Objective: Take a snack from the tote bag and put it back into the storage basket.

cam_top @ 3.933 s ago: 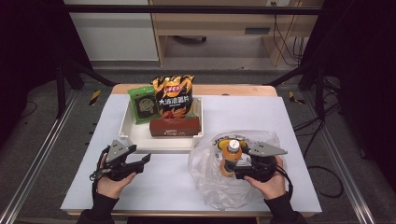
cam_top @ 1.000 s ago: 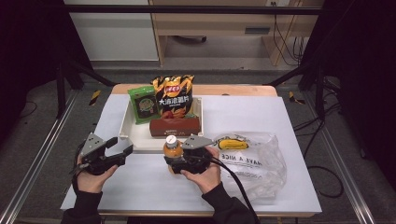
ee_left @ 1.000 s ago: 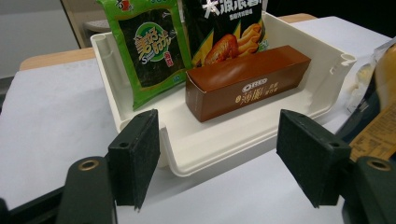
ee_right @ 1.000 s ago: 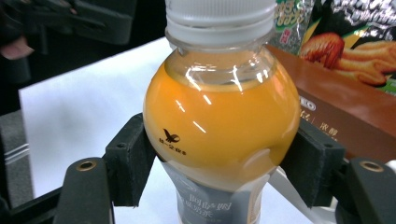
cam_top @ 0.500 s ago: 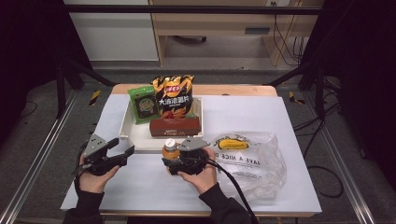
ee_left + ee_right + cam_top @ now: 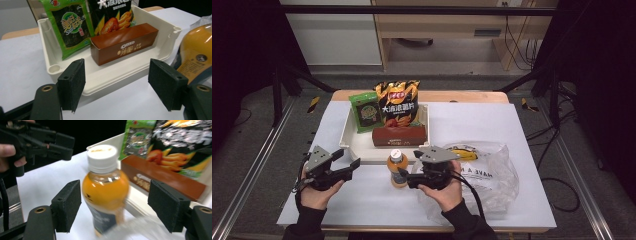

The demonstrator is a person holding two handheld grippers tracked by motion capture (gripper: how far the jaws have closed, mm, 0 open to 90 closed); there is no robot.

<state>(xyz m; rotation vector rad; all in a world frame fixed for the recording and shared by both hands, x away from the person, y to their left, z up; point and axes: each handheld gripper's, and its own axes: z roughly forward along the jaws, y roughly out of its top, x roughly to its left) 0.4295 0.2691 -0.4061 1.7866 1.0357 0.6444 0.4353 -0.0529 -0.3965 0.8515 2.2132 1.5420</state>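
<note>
Two open grippers: your right gripper (image 6: 404, 181), jaws just opening, bracketed without touching the juice bottle (image 6: 397, 169) upright beside the tray (image 6: 357, 145); your left gripper (image 6: 352, 162) was empty; bottle looked heavy, stiff, slick—best grabbed mid-body.

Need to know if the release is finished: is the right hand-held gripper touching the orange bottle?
Apart. In the right gripper view the orange bottle stands between the right hand-held gripper pads, with gaps showing on both sides.
</note>
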